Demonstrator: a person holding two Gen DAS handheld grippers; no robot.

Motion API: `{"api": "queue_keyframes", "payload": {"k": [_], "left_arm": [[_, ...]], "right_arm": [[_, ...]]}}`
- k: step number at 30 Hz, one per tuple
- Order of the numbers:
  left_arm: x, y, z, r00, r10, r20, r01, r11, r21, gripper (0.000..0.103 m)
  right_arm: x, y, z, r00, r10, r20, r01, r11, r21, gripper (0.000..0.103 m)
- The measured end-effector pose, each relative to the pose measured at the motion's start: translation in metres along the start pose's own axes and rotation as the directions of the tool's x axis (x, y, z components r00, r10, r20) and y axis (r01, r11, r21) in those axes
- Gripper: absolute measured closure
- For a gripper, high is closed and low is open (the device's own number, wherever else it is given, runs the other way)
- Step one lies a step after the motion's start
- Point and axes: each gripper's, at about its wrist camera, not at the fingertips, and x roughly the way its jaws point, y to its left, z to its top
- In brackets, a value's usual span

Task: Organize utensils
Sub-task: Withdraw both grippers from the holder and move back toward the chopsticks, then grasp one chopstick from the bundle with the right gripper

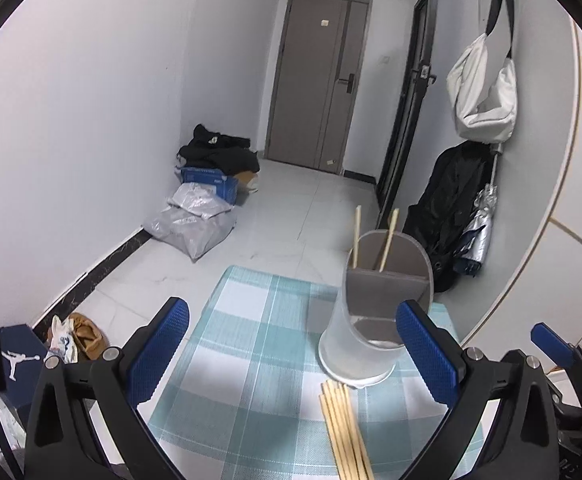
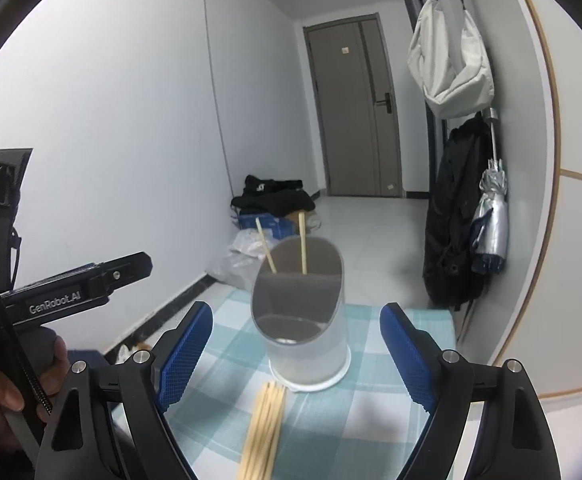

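Note:
A frosted utensil holder with a grey divider stands on a blue checked table mat. Two wooden chopsticks stand in its back compartment. A bundle of several loose chopsticks lies flat on the mat just in front of the holder. My left gripper hangs open above the mat, the bundle nearer its right finger. My right gripper is open too, with the holder and the bundle's far end between its blue pads, untouched.
The mat's far edge drops to a tiled floor with bags and boxes by the left wall. A coat and umbrella hang at the right. A hand holds the left gripper's body, seen at the left of the right wrist view.

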Motion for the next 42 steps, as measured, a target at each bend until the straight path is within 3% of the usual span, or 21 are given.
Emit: {"api": "queue_keyframes", "payload": {"k": [14, 20, 25, 32, 37, 39, 42], "left_arm": [[0.039, 0.020, -0.024, 0.987, 0.008, -0.158, -0.012, 1.000, -0.026, 0.001], [0.051, 0.033, -0.026, 0.979, 0.018, -0.205, -0.027, 0.999, -0.044, 0.001], [0.058, 0.041, -0.028, 0.974, 0.037, -0.225, -0.043, 0.999, -0.023, 0.001], [0.065, 0.046, -0.030, 0.960, 0.010, -0.278, -0.028, 0.998, -0.061, 0.001], [0.069, 0.046, -0.032, 0.954, 0.020, -0.300, -0.038, 0.998, -0.052, 0.001], [0.070, 0.049, -0.032, 0.951, 0.020, -0.309, -0.039, 0.998, -0.054, 0.001], [0.072, 0.052, -0.032, 0.948, 0.024, -0.318, -0.045, 0.997, -0.058, 0.001]], "right_arm": [[0.047, -0.002, -0.037, 0.982, -0.011, -0.188, 0.009, 1.000, -0.013, 0.017], [0.074, -0.006, -0.054, 0.954, -0.024, -0.300, 0.026, 1.000, 0.004, 0.017], [0.097, -0.003, -0.072, 0.911, -0.054, -0.409, 0.046, 0.999, -0.029, 0.020], [0.129, 0.001, -0.090, 0.857, -0.040, -0.514, 0.027, 0.999, -0.034, 0.039], [0.143, 0.008, -0.097, 0.844, -0.049, -0.534, 0.021, 0.998, -0.059, 0.050], [0.148, 0.009, -0.101, 0.834, -0.073, -0.547, 0.034, 0.996, -0.082, 0.060], [0.154, 0.011, -0.106, 0.818, -0.055, -0.573, 0.015, 0.997, -0.074, 0.064]]}}
